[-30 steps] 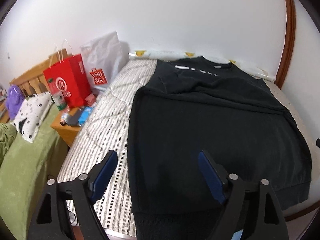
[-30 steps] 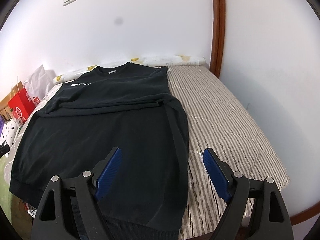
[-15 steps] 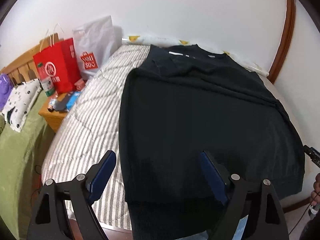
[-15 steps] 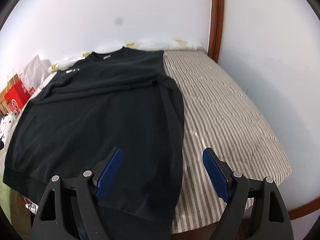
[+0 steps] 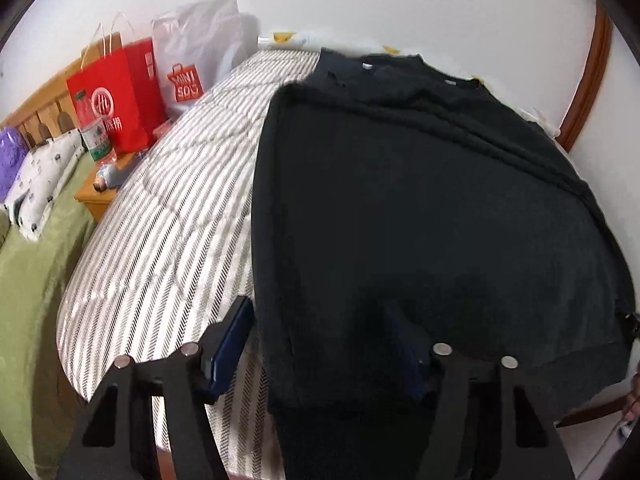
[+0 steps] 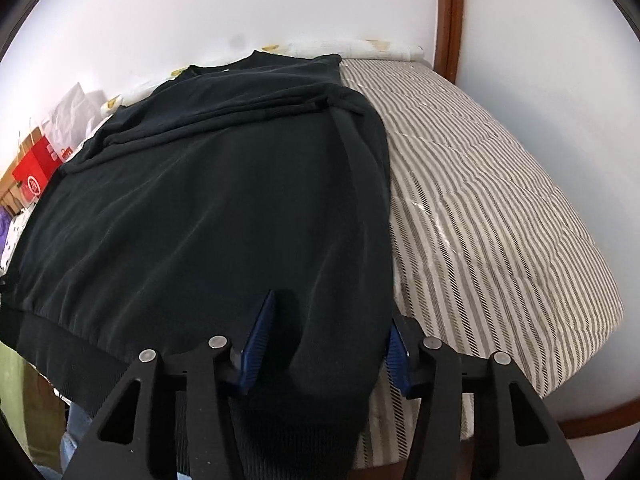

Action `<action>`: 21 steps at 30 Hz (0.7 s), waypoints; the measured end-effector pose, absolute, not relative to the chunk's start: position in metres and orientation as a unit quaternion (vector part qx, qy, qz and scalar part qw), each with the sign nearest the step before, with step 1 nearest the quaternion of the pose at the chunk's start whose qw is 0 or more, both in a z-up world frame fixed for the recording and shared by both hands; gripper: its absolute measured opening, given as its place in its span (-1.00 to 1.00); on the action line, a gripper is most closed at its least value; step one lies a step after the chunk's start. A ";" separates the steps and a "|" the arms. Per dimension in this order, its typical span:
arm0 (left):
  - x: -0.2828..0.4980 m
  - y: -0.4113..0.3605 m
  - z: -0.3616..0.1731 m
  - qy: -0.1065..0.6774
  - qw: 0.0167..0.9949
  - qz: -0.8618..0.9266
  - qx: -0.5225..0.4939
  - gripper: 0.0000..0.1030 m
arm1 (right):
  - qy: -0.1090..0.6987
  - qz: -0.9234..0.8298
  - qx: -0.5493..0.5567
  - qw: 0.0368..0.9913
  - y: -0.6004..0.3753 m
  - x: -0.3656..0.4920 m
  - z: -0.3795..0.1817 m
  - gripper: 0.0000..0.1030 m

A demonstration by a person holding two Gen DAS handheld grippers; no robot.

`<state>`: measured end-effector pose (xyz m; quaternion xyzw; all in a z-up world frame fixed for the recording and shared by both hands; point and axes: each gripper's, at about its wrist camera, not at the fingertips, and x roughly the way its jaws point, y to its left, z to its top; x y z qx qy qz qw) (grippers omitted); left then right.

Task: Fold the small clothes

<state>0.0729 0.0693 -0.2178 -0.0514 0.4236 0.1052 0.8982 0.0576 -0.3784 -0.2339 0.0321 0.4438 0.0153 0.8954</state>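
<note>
Between the blue pads of each gripper sits a bottom corner of the black sweatshirt (image 5: 420,208), which lies flat on the striped mattress (image 5: 172,216) with its ribbed hem hanging over the near edge. On the left gripper (image 5: 324,350) the jaws are closing around the sweatshirt's left edge near the hem: the left finger (image 5: 230,350) rests on the stripes just beside the cloth, while the right finger (image 5: 408,356) sits over the dark fabric and is hard to tell from it. On the right gripper (image 6: 328,342) the jaws are also closing, one finger (image 6: 258,342) on top of the cloth and the other finger (image 6: 398,354) at its right edge, with a fold of fabric between them; whether either pair of pads already presses the cloth cannot be told. The sweatshirt's long axis runs away from the cameras, hem nearest, collar at the far end by the white wall, and the sleeves are folded across the chest as a ridged band. Its lowest part drops below the mattress edge behind the gripper frames and is cut off. Left of the mattress a red bag (image 5: 114,100) and a white bag (image 5: 192,52) stand by a bottle (image 5: 92,128) on a small wooden stand (image 5: 96,200), and a green blanket (image 5: 28,280) fills the left edge.
</note>
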 end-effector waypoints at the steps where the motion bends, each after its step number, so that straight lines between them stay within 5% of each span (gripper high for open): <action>1: 0.074 0.067 -0.218 0.424 0.898 0.106 -0.044 0.14 | 0.442 0.018 0.033 0.896 -0.378 0.058 -0.234 -0.10; 3: 0.076 0.065 -0.215 0.421 0.900 0.101 -0.044 -0.06 | 0.438 0.025 0.033 0.898 -0.375 0.061 -0.234 -0.31; 5: 0.078 0.065 -0.214 0.423 0.900 0.095 -0.047 -0.58 | 0.434 0.035 0.034 0.900 -0.371 0.065 -0.233 -0.77; 7: 0.082 0.067 -0.211 0.428 0.898 0.085 -0.053 -0.77 | 0.431 0.034 0.033 0.901 -0.368 0.070 -0.232 -0.82; 21: 0.032 0.063 -0.164 0.405 0.911 0.027 -0.075 -0.86 | 0.402 0.049 0.055 0.913 -0.393 0.032 -0.189 -0.86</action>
